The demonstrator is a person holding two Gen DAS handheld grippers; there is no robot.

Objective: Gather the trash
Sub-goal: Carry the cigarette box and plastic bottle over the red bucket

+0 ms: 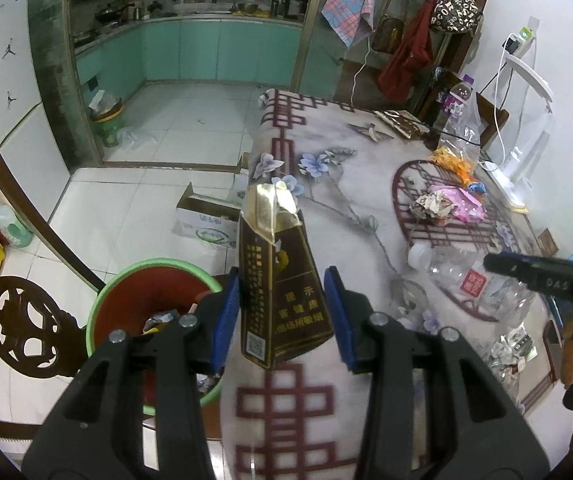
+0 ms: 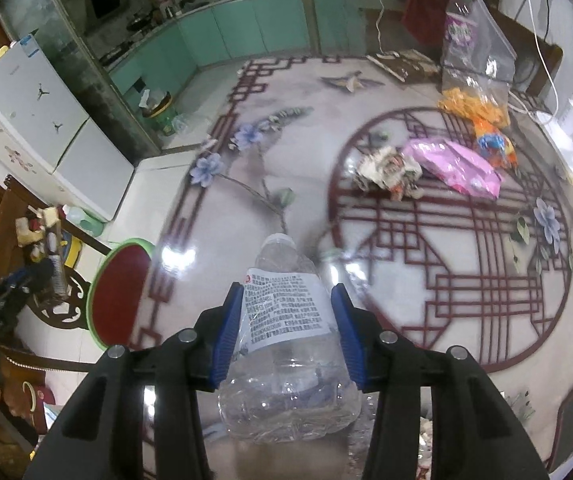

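My left gripper [image 1: 282, 284] is shut on a brown and gold cigarette box [image 1: 282, 264], held upright over the near edge of the table [image 1: 338, 216]. Just to its left and lower stands a red bin with a green rim [image 1: 154, 276], with scraps inside. My right gripper [image 2: 286, 296] is shut on a clear crushed plastic bottle [image 2: 286, 320] with a white label, lifted above the table [image 2: 286, 140]. The same bin [image 2: 118, 292] shows at the table's left edge. In the left wrist view the bottle [image 1: 462, 280] sits by the right gripper's black finger [image 1: 526, 272].
Crumpled paper [image 2: 386, 168], a pink wrapper [image 2: 454, 164] and an orange snack bag [image 2: 474, 108] lie on the table's far half. A carved wooden chair [image 1: 14, 304] stands beside the bin. A cardboard box [image 1: 206, 220] sits on the tiled floor.
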